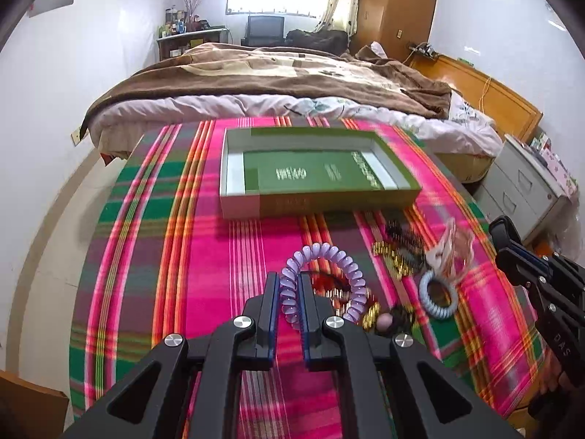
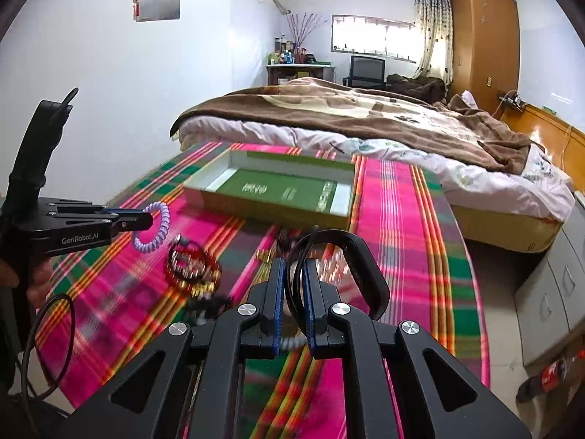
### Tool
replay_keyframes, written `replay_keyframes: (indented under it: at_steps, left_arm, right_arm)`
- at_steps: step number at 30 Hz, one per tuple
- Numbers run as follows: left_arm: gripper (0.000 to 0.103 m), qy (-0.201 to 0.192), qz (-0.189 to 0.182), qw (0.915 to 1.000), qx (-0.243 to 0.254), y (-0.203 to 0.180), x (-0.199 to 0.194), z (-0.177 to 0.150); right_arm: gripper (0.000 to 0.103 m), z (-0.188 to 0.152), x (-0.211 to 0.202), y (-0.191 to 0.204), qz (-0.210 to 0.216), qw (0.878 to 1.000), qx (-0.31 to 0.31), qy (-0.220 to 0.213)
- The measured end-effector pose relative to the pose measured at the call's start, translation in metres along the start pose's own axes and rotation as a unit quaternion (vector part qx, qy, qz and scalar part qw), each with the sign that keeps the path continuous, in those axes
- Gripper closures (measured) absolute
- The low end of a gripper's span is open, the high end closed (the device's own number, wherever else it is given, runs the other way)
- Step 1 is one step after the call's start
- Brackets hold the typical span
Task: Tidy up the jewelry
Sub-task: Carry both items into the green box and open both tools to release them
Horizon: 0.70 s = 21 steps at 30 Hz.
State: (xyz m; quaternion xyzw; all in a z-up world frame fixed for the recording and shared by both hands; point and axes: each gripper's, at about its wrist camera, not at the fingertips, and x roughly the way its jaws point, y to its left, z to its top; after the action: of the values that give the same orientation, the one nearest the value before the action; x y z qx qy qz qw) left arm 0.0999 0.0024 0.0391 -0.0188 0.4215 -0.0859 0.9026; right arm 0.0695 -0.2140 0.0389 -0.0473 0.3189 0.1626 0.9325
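Jewelry pile: a loose heap of small pieces lies on the tablecloth (image 1: pixel 204 256) in front of the box, toward the right side in the left wrist view; some pieces are blurred.
Bed: behind the table, covered with a brown blanket (image 1: pixel 278 73) over a pale quilt.
Tablecloth: bright pink, green and orange plaid, covering the whole table top.
Green box (image 1: pixel 318 173): open, shallow, white inside walls, with a green printed panel lying flat on its bottom; it sits on the cloth at the far side, well apart from both grippers.
Left gripper (image 1: pixel 289 292): fingers pressed onto a lilac spiral coil bracelet (image 1: pixel 329 256), pinching one side of the loop; the rest of the loop arches free above the cloth. The right wrist view shows the same coil (image 2: pixel 159 226) hanging from the fingertips, clear of the table.
Right gripper (image 2: pixel 292 285): fingers drawn together on a black band (image 2: pixel 365 267) and thin black loops that curve up and to the right of the tips; what else sits between the pads I cannot tell.
Beaded bracelets (image 2: pixel 192 263): dark red and gold, lying on the cloth just below the lilac coil.
Pale blue coil ring (image 1: pixel 438 298): flat on the cloth, just beside gold-and-black beaded strands (image 1: pixel 396 252).
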Motion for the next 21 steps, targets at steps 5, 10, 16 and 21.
replay_keyframes:
  at_steps: [5, 10, 16, 21]
  left_arm:
    - [0.094, -0.004, -0.002, 0.9999, -0.01, 0.009, 0.01, 0.029]
    - [0.094, -0.005, -0.008, 0.9998, -0.019, 0.019, 0.027, 0.06]
    - [0.094, -0.004, -0.009, 0.9997, -0.024, 0.028, 0.055, 0.095]
    - [0.093, 0.016, -0.008, 0.9996, -0.023, 0.032, 0.089, 0.113]
  right_arm:
    - [0.093, 0.033, 0.02, -0.007, 0.001, 1.0, -0.01, -0.004]
    - [0.093, 0.061, 0.053, -0.016, 0.005, 1.0, -0.019, 0.01]
    - [0.093, 0.089, 0.105, -0.019, 0.009, 0.998, -0.039, 0.039]
    - [0.093, 0.096, 0.144, -0.023, 0.025, 0.996, -0.041, 0.068]
